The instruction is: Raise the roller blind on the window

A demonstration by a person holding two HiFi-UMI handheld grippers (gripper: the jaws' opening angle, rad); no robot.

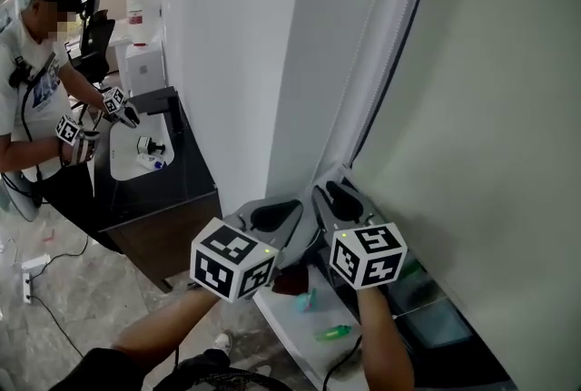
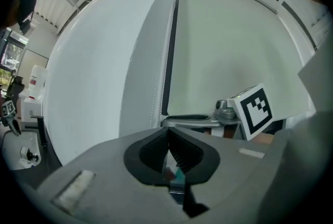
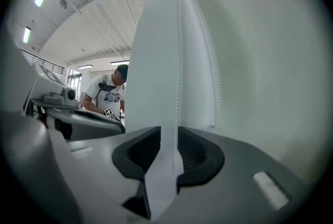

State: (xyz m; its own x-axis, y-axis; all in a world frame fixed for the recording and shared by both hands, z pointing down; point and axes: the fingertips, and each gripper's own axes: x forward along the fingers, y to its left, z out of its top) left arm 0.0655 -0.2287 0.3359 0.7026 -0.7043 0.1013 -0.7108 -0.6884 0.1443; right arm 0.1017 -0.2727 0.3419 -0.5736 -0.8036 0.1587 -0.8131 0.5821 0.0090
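Roller blind (image 1: 490, 108): one, pale, hanging at the right of the head view. Drawn down, with its bottom edge low behind the right forearm.
Bead chain (image 3: 178, 77): two strands counted in the right gripper view. The near one drops straight into the right tool. The second (image 3: 212, 62) hangs just beside the blind's edge.
Left tool (image 1: 289, 208): one. Jaws together at the tips in the left gripper view (image 2: 167, 134). A chain strand (image 2: 155, 93) runs down just behind the tips; cannot tell if it is caught.
Right tool (image 1: 334, 190): one, just beside the left tool and nearer the blind. Jaws apart (image 3: 169, 134). The near strand hangs in the gap and the pads are not pressing on it.
Marker cubes: two, one per tool, left (image 1: 233, 258) and right (image 1: 368, 255).
Pillar (image 1: 236, 44): one, white, left of the blind.
Ledge (image 1: 290, 326): one, white, below the tools. It carries one small green thing (image 1: 333, 332) and one teal thing (image 1: 307, 300), both too small to name.
Second person (image 1: 36, 81): one, far left, holding two more cubed tools at a dark surface (image 1: 172, 180).
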